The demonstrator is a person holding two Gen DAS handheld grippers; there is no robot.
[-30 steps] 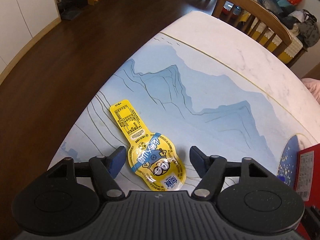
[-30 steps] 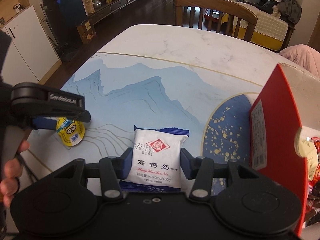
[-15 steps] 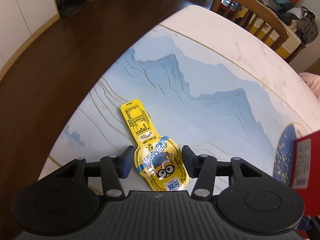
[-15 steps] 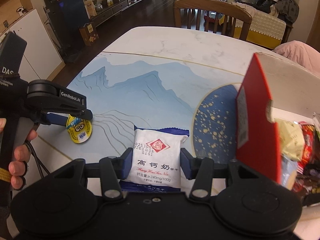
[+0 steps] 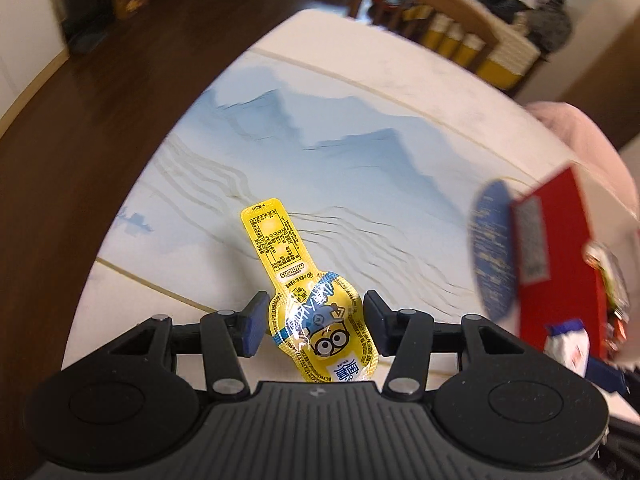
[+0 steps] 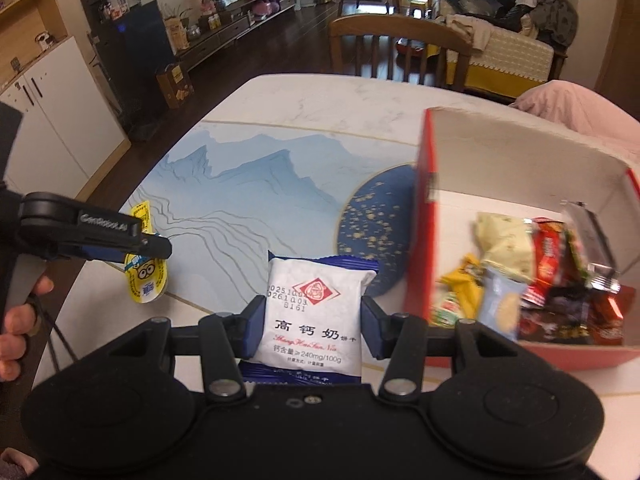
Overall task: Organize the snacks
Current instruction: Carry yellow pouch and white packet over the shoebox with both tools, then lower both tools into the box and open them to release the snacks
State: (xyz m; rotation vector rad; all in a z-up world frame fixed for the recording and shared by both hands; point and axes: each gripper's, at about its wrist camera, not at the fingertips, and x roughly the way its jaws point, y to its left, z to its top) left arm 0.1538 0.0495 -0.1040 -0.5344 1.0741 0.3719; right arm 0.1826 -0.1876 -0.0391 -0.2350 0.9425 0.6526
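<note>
Gripping a yellow jelly pouch [image 5: 316, 320] between its blue pads, the left gripper [image 5: 314, 326] carried it clear of the table [image 5: 400, 92], the printed tab pointing away from the wrist; its jaws had just been closing, with the pouch between them. Seen from the right wrist, the same pouch [image 6: 146, 276] hung below the left tool's fingers. The right gripper [image 6: 314, 326] was clamped on a white biscuit packet [image 6: 316, 316] with blue sealed ends, also held above the surface.

The red box [image 6: 424, 216] stood just beside the right gripper, open at the top, with a mixed heap of wrapped snacks [image 6: 540, 280] already inside. Judged from this, the sorting was well advanced: most items were boxed, two were in hand and not yet deposited, and no other loose snack was seen on the table.

The table was pale marble-effect with a blue mountain print, thin gold lines and a dark blue speckled disc [image 6: 376, 228] next to the box. Beyond it stood a wooden chair [image 6: 400, 44], dark wood flooring, white cabinets [image 6: 52, 120] to the left and a cluttered sofa [image 6: 512, 32] at the back. A hand [image 6: 20, 320] gripped the left tool's handle
</note>
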